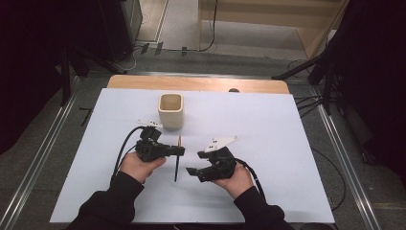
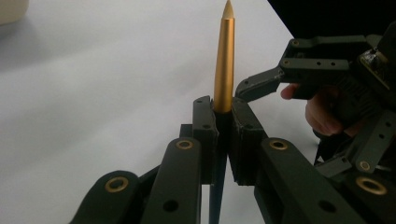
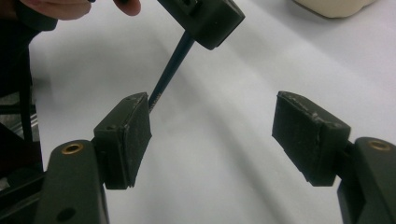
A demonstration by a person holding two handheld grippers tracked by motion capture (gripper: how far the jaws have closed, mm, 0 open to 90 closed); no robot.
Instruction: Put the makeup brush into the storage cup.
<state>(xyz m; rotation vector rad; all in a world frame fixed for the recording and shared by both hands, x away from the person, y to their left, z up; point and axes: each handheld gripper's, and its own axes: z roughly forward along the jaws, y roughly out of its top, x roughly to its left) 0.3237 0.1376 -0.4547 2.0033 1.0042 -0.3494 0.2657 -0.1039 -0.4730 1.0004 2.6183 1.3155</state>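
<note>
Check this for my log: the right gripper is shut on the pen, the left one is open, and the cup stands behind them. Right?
Grippers swapped. The left gripper is shut on the pen, as the left gripper view shows; the right gripper is open. The cup does stand behind them.

A cup (image 1: 171,110) stands on the table (image 1: 268,124), toward its far side. Nearer the person, the left gripper (image 1: 179,150) and right gripper (image 1: 192,162) sit side by side, a pen (image 1: 177,160) between them, before the cup.

1. Setting: lab or test bay.
2. Evidence: white-covered table (image 1: 268,124) flanked by metal floor rails (image 1: 43,158), loose cables (image 1: 330,167), dark stand legs (image 1: 297,71), grey floor.
</note>
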